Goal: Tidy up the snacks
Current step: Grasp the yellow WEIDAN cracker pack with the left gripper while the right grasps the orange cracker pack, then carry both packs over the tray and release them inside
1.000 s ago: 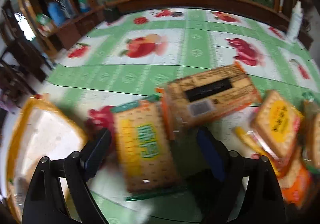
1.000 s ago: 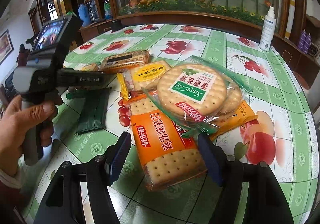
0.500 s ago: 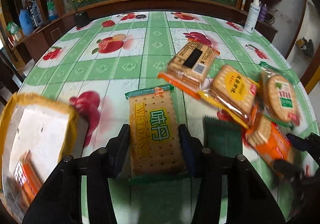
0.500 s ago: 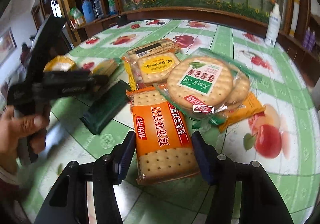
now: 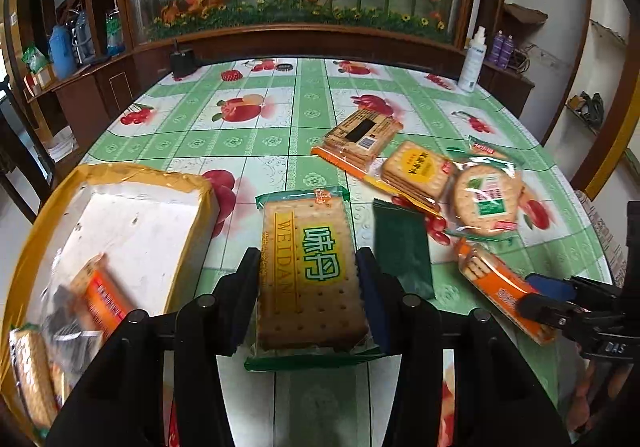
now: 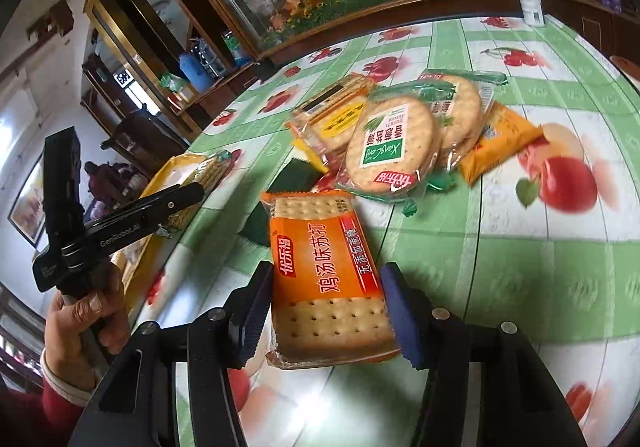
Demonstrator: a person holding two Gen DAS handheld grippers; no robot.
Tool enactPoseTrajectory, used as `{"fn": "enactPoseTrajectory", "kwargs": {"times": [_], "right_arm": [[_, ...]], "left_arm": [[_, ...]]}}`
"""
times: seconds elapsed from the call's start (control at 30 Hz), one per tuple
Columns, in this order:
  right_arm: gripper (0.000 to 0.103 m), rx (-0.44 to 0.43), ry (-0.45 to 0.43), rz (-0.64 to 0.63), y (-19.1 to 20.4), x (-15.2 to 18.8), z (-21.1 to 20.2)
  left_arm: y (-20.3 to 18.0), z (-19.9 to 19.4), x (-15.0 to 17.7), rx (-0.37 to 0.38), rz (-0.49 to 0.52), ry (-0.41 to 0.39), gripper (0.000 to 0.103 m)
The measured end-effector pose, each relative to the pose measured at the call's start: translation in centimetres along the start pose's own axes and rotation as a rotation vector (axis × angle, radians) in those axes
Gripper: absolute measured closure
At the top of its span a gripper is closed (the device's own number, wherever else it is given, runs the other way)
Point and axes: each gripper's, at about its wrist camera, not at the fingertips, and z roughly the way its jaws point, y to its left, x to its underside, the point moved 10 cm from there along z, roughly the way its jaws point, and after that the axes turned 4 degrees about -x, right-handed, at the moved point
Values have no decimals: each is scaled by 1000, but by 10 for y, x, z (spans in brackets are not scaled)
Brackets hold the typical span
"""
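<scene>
Snacks are being cleared: left tongs [image 5: 308,291] clamp the green Weidan cracker pack [image 5: 310,271], lifted toward the foam box [image 5: 132,215] beside them; right tongs [image 6: 326,311] are closing around the orange soda-cracker pack [image 6: 326,279].

Box [image 5: 120,183] by the table edge: near corner cut off by the frame; the packets [image 5: 100,299] inside are blurred, labels unreadable. Dark green packet [image 5: 402,243]: far end tucked under the yellow-label crackers [image 5: 416,167]. Back-label print on the far cracker pack [image 5: 362,137] is too small to read. Right gripper [image 5: 544,295]: body lost at the picture's edge.
</scene>
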Motion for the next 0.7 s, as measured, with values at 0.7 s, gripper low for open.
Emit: {"fn": "enactPoseTrajectory", "kwargs": {"times": [0.7], "right_arm": [[49,-101,-85,-82,94,10,-29]], "left_arm": [[66,-93,23,-104,-69,-133,57]]}}
